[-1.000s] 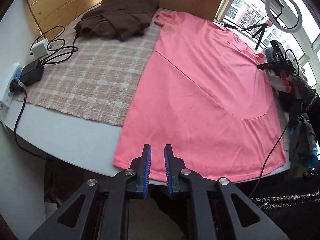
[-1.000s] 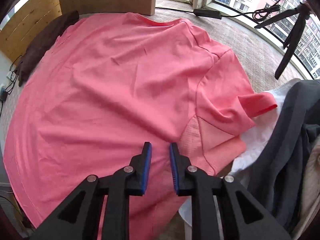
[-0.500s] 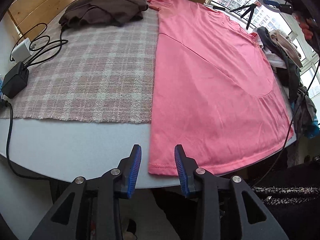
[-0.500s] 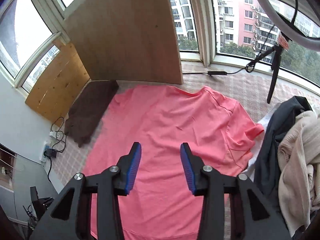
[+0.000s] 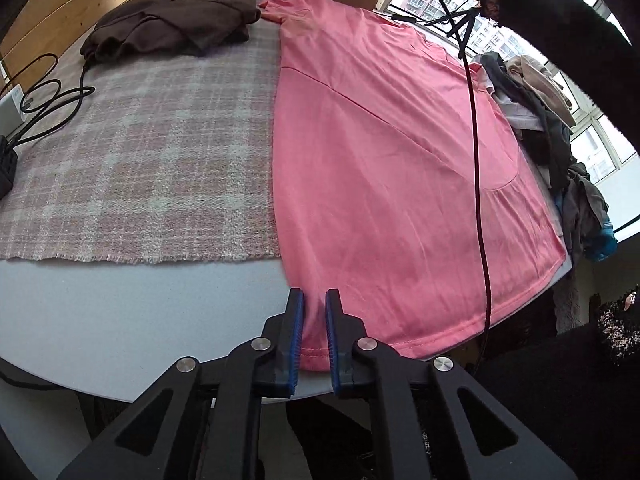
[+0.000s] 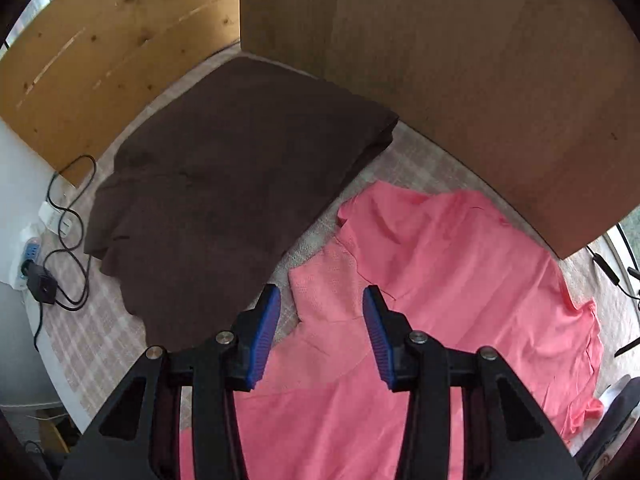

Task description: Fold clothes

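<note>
We see the pink T-shirt (image 5: 384, 152) spread flat, filling the centre and right of the left wrist view. The left gripper (image 5: 314, 340) is clamped on its hem corner at lower centre. The right gripper (image 6: 318, 334) hangs spread apart over the sleeve (image 6: 324, 284) at lower centre. We judge the risks: the thin hem slipping free, or the black cable (image 5: 478, 184) crossing the shirt snagging a lifted fold.

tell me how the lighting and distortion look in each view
Left wrist view: bright, blown-out windows at right, pink shirt evenly lit, table edge bowed by fisheye. Right wrist view: dimmer, wooden boards curved, dark corners, brown garment showing little detail.
</note>
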Action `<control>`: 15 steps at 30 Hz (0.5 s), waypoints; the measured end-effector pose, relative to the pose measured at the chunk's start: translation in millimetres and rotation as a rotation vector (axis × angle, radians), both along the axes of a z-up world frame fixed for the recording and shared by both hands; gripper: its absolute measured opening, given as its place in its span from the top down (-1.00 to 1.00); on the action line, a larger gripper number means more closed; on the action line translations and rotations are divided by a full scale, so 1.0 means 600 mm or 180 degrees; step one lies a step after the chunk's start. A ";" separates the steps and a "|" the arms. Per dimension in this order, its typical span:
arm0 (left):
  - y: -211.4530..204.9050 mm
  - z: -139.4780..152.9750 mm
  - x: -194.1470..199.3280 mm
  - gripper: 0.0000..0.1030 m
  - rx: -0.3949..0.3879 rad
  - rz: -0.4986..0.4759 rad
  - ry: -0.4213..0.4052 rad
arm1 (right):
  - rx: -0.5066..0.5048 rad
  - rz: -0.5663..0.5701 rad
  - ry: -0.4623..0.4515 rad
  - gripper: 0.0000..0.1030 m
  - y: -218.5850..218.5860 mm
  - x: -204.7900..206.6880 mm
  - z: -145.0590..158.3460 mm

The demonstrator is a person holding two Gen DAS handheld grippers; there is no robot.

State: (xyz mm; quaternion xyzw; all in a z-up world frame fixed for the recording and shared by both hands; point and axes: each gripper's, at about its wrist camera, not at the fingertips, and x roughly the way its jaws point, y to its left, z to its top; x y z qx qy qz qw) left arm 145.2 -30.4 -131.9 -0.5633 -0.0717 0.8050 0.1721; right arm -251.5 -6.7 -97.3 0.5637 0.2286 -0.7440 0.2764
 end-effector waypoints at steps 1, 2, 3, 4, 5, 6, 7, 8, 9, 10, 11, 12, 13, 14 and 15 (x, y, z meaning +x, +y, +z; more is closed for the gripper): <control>-0.002 -0.002 0.000 0.97 0.0023 0.0000 -0.0020 | 0.0127 0.0060 -0.0025 0.18 -0.012 -0.001 -0.020; -0.003 -0.002 0.001 0.97 0.0030 -0.0004 -0.0012 | 0.0171 0.0101 -0.0058 0.18 -0.020 -0.001 -0.032; -0.005 -0.003 0.003 0.97 0.0037 -0.0007 -0.0005 | 0.0201 0.0137 -0.0091 0.18 -0.026 -0.002 -0.042; -0.006 -0.004 0.004 0.98 0.0044 -0.0011 0.0003 | 0.0226 0.0164 -0.0116 0.18 -0.030 -0.002 -0.048; -0.007 -0.004 0.004 0.98 0.0051 -0.0004 0.0004 | 0.0267 0.0181 -0.0120 0.18 -0.034 -0.003 -0.053; -0.008 -0.004 0.005 0.98 0.0060 0.0010 0.0002 | 0.0325 0.0198 -0.0109 0.18 -0.036 -0.004 -0.058; -0.009 -0.004 0.004 0.98 0.0059 0.0028 0.0003 | 0.0384 0.0215 -0.0097 0.18 -0.038 -0.005 -0.063; -0.008 -0.001 0.004 0.98 0.0073 0.0030 0.0007 | 0.0425 0.0226 -0.0101 0.18 -0.038 -0.007 -0.068; -0.008 0.002 0.004 0.98 0.0086 0.0033 0.0011 | 0.0399 0.0235 -0.0118 0.18 -0.036 -0.008 -0.070; -0.007 0.005 0.004 0.98 0.0100 0.0036 0.0015 | 0.0360 0.0244 -0.0136 0.18 -0.033 -0.009 -0.071; -0.007 0.008 0.004 0.98 0.0114 0.0039 0.0019 | 0.0310 0.0244 -0.0164 0.19 -0.028 -0.010 -0.071; -0.006 0.011 0.004 0.98 0.0127 0.0041 0.0023 | 0.0258 0.0242 -0.0194 0.28 -0.024 -0.010 -0.071; -0.006 0.013 0.004 0.98 0.0141 0.0044 0.0027 | 0.0221 0.0246 -0.0201 0.41 -0.020 -0.009 -0.070; -0.005 0.016 0.004 0.98 0.0155 0.0047 0.0031 | 0.0186 0.0251 -0.0204 0.79 -0.015 -0.007 -0.068; -0.005 0.019 0.004 0.98 0.0169 0.0049 0.0035 | 0.0198 0.0243 -0.0162 0.93 -0.011 -0.006 -0.067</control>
